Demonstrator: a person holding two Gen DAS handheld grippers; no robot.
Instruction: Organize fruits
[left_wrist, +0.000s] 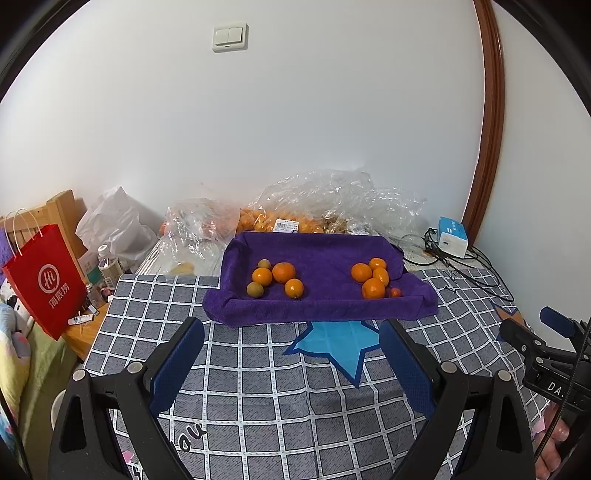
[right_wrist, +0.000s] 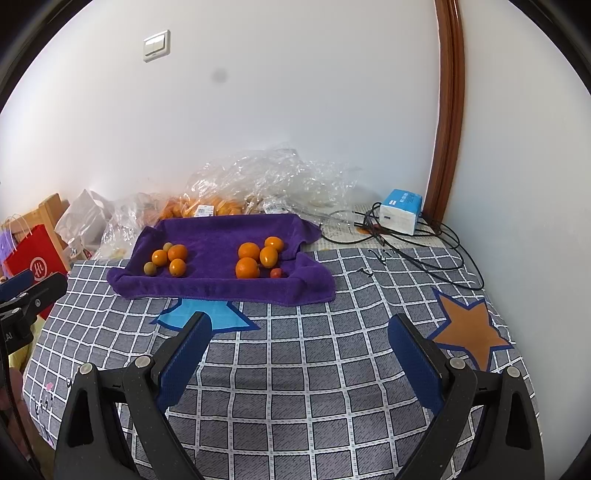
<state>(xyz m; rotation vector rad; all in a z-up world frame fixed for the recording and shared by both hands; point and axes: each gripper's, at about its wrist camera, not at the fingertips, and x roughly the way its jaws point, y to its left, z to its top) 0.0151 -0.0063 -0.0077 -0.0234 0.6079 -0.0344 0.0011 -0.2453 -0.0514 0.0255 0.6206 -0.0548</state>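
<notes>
A purple towel (left_wrist: 317, 310) (right_wrist: 221, 286) lies on the checked cloth and carries two clusters of fruit. The left cluster (left_wrist: 283, 272) (right_wrist: 177, 253) has oranges and two small greenish fruits (left_wrist: 255, 289). In the right cluster (left_wrist: 373, 288) (right_wrist: 247, 268) are several oranges and one small red fruit (left_wrist: 395, 292) (right_wrist: 276, 273). My left gripper (left_wrist: 291, 334) hovers open in front of the towel, nothing between its fingers. My right gripper (right_wrist: 300, 328) is open too, held back from the towel's front edge. Each gripper shows at the edge of the other's view.
Clear plastic bags with more oranges (left_wrist: 280, 218) (right_wrist: 207, 206) sit behind the towel against the wall. A blue-white box (left_wrist: 452, 236) (right_wrist: 400, 212) and black cables (right_wrist: 424, 243) lie at the back right. A red paper bag (left_wrist: 44, 280) and bottles stand at the left.
</notes>
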